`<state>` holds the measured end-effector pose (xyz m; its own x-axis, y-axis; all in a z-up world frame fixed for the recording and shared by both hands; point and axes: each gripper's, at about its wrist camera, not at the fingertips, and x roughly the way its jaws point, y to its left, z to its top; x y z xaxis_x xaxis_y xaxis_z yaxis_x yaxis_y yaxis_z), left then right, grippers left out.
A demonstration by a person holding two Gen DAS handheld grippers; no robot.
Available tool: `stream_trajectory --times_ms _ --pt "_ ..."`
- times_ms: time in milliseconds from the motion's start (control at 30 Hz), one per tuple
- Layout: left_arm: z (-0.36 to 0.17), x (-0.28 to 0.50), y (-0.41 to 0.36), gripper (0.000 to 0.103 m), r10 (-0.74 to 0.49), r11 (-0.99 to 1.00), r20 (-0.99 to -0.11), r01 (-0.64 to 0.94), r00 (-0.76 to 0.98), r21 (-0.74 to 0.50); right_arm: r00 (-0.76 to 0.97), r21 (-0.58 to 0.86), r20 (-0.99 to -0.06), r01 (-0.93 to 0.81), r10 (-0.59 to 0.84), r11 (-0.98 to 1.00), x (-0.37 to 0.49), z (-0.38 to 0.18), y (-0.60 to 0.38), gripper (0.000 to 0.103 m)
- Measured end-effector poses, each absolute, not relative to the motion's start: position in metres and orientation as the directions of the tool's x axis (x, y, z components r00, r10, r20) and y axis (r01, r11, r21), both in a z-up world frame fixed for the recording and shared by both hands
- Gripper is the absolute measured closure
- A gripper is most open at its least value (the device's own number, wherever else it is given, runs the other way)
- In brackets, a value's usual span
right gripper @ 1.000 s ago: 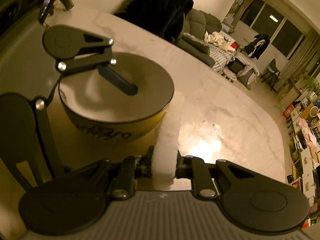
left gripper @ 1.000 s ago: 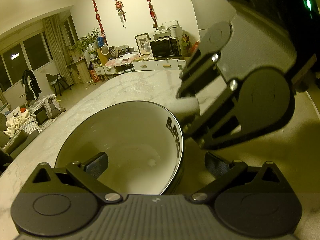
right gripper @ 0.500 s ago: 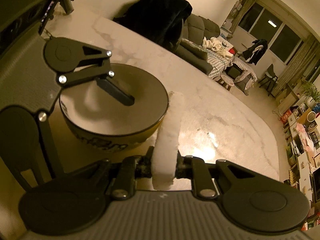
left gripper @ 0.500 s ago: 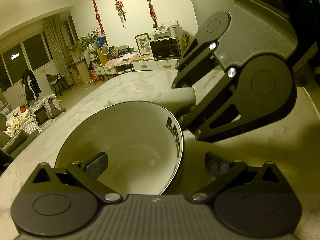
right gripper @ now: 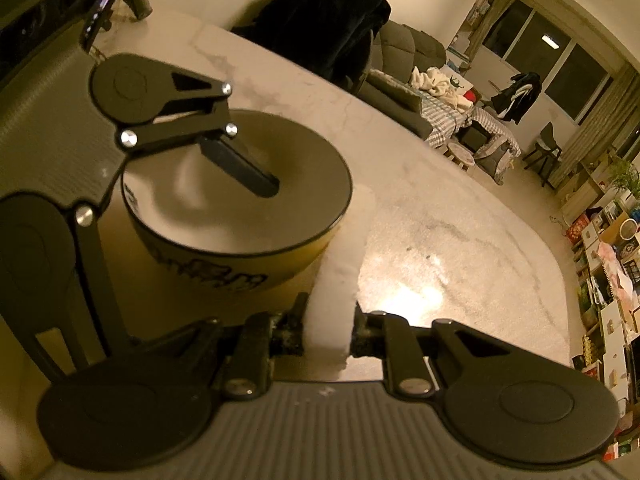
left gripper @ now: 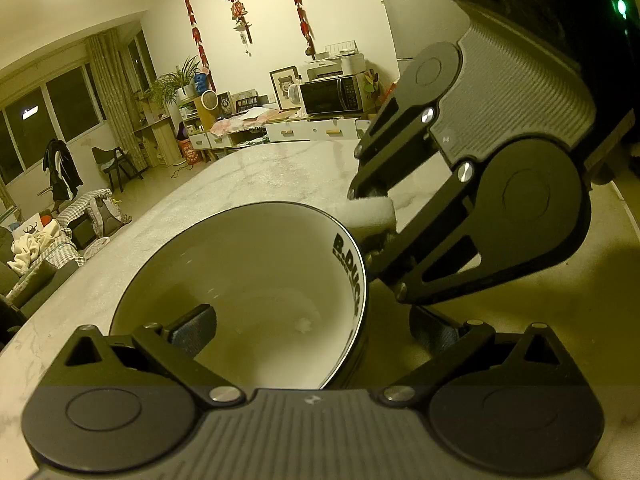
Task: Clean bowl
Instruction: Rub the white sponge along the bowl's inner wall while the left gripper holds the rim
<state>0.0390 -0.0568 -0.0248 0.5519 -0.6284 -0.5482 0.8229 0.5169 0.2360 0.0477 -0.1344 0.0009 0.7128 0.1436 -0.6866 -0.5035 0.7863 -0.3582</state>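
white sponge [right gripper: 334, 280] clamped in right tongs [right gripper: 326, 328]; left tongs [left gripper: 312, 326] straddle bowl [left gripper: 256, 264] rim

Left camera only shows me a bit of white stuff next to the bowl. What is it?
Observer: A long sponge, pinched between the right gripper's fingers.
Operator: Is it in the bowl yet?
Observer: No. It runs alongside the bowl, outside the rim, over the table.
Operator: What colour is the bowl outside?
Observer: Yellow, with black letters.
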Motion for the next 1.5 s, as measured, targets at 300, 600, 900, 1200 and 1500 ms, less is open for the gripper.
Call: stream_trajectory --times_ms 300,600,900,1200,1500 --pt "-0.025 0.039 -0.057 0.000 -0.628 0.517 -0.548 0.823 0.552 0.236 0.713 -0.357 -0.686 -0.503 0.144 0.787 0.046 0.002 -0.134 0.085" --pt "-0.025 0.039 -0.058 0.000 -0.628 0.517 -0.548 0.823 0.552 0.236 0.703 -0.350 -0.697 -0.507 0.143 0.788 0.048 -0.005 -0.135 0.085" --pt "-0.026 0.039 -0.058 0.000 -0.628 0.517 -0.548 0.823 0.552 0.236 0.703 -0.351 -0.696 -0.511 0.147 0.785 0.044 -0.005 -0.134 0.085" --pt "-0.026 0.039 -0.058 0.000 -0.628 0.517 -0.548 0.823 0.552 0.236 0.702 -0.348 -0.696 -0.515 0.152 0.783 0.041 -0.007 -0.133 0.083" --pt "-0.025 0.038 -0.056 0.000 -0.633 0.511 -0.548 0.827 0.546 0.234 0.700 -0.346 -0.696 -0.520 0.157 0.781 0.038 -0.009 -0.132 0.083"
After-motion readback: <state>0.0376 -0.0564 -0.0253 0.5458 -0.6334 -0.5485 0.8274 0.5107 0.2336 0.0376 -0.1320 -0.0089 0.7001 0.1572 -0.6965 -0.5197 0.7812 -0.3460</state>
